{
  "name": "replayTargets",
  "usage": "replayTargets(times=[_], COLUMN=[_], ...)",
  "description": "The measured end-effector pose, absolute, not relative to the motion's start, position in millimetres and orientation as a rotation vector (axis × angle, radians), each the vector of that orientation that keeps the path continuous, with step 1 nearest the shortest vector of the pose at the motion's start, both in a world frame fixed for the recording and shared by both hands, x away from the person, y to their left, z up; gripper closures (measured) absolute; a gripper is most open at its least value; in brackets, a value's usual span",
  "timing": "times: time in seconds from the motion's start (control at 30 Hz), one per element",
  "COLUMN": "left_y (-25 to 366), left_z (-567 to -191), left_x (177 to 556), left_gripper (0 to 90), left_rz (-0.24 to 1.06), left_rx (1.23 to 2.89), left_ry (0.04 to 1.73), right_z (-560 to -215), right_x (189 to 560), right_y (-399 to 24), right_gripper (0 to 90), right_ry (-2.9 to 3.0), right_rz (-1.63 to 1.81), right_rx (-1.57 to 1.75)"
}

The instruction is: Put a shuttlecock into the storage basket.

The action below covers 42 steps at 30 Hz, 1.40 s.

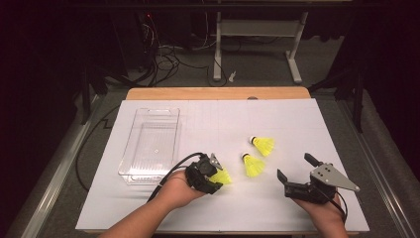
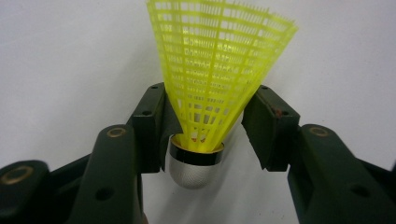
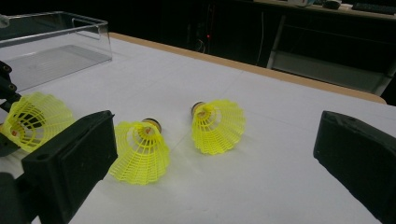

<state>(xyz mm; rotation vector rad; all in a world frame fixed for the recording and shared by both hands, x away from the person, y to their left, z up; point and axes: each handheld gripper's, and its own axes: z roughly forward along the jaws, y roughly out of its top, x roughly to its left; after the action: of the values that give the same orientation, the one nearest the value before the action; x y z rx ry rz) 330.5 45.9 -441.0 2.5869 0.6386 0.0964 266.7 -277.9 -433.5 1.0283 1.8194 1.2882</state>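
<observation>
Three yellow plastic shuttlecocks lie on white paper. My left gripper [image 1: 216,173] [image 2: 210,116] has its jaws around the nearest shuttlecock [image 1: 223,177] [image 2: 217,60]. Both pads touch the mesh skirt just above the silver cork, which points back toward the hand. Further right lie the second shuttlecock [image 1: 254,165] [image 3: 142,151] and the third shuttlecock [image 1: 264,146] [image 3: 218,125]. My right gripper [image 1: 296,166] stands open at the front right, jaws wide apart with nothing between them, aimed toward those two. The gripped shuttlecock [image 3: 35,119] also shows in the right gripper view, at the far left.
A clear plastic tray [image 1: 130,148] [image 3: 100,42] stands on the left of the paper [image 1: 208,119], behind my left hand. The wooden table edge [image 1: 218,93] runs along the back, with cables and a desk frame on the floor beyond.
</observation>
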Motion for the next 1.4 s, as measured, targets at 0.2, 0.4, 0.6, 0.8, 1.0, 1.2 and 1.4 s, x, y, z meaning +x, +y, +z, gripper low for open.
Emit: replayTargets(times=[0.2, 0.4, 0.6, 0.8, 1.0, 1.2, 1.4], left_y=[47.6, 49.1, 50.8, 53.3, 55.8, 58.5, 60.7], left_z=[-439.6, -438.0, -435.9, -433.5, -430.7, -427.9, -423.7], left_x=[330.9, 331.3, 330.8, 330.6, 330.5, 331.0, 330.9], left_gripper=[55.1, 55.4, 56.7, 57.2, 57.3, 57.5, 57.7], left_rz=[0.098, 0.100, 0.107, 0.115, 0.114, 0.112, 0.116], left_rx=[2.581, 2.574, 2.571, 2.563, 2.550, 2.547, 2.548], left_ry=[0.638, 0.643, 0.641, 0.644, 0.649, 0.655, 0.659], right_z=[-433.6, -433.7, -433.6, -433.4, -433.3, -433.1, -433.2], right_x=[266.8, 267.1, 267.0, 266.8, 266.8, 266.6, 266.7], right_y=[-277.9, -277.6, -277.7, -277.7, -277.7, -277.6, -277.6], right_gripper=[0.0, 0.0, 0.0, 0.0, 0.0, 0.0, 0.0], right_ry=[1.820, 1.821, 1.821, 1.820, 1.820, 1.819, 1.819], right_rz=[1.287, 1.287, 1.287, 1.285, 1.283, 1.284, 1.283], right_rx=[1.028, 1.025, 1.025, 1.023, 1.024, 1.023, 1.023])
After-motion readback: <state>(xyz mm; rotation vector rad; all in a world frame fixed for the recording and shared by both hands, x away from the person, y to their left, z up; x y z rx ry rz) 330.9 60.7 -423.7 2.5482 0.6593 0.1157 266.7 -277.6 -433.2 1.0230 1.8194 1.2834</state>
